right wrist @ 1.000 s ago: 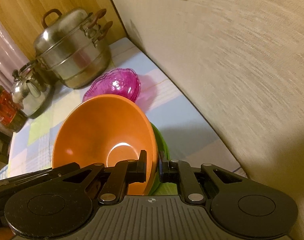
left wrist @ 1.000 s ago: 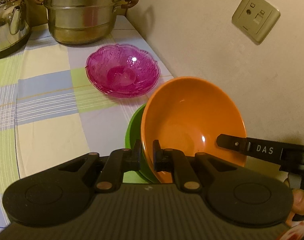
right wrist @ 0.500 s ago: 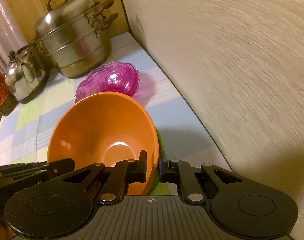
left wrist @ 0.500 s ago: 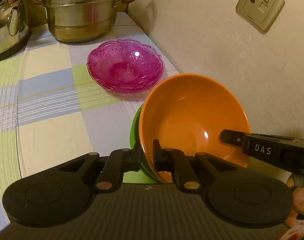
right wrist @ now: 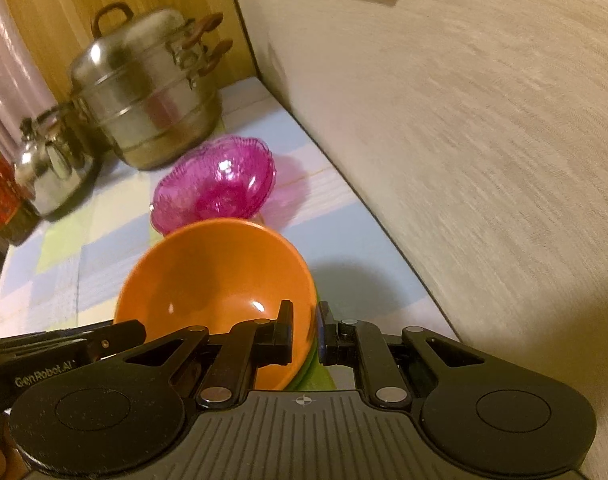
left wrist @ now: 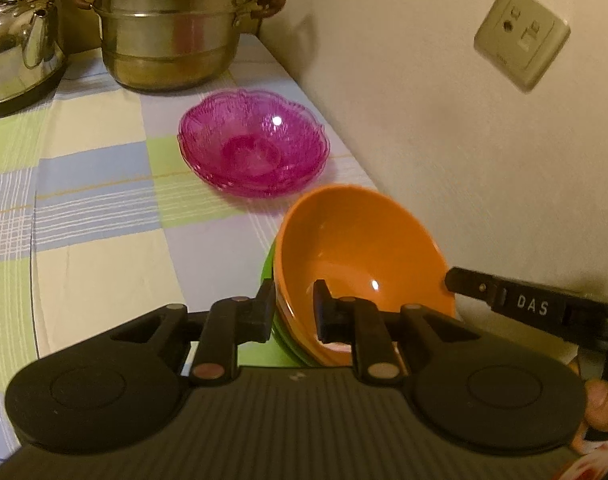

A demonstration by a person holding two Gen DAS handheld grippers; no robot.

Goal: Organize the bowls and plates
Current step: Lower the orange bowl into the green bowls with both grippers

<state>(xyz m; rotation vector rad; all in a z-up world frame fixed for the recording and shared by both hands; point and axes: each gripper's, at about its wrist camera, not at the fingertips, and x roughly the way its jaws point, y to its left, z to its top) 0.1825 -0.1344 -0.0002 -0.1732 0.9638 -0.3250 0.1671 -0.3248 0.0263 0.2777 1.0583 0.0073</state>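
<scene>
An orange bowl [left wrist: 356,240] [right wrist: 216,272] sits nested in a green bowl [left wrist: 269,276] [right wrist: 310,364], of which only a sliver shows, close to the wall. My left gripper [left wrist: 294,312] straddles the near rim of the two. Its jaws are opening, with the rim between them and the pads off it. My right gripper [right wrist: 304,328] is shut on the opposite rim, one finger inside the orange bowl and one outside the green one. Its fingertip [left wrist: 464,280] shows at the bowl's right edge. A pink glass bowl [left wrist: 254,148] [right wrist: 216,184] rests further back.
A steel steamer pot [left wrist: 172,28] and a kettle [left wrist: 20,40] stand at the back of the checked tablecloth [left wrist: 104,208]. The wall [left wrist: 464,140] with a socket [left wrist: 520,40] runs along the right. A red jar [right wrist: 0,192] is at the far left.
The left jaws have spread apart from the rim they were pinching. The nested bowls lie flatter and lower in view than before. The right gripper stays shut on its side.
</scene>
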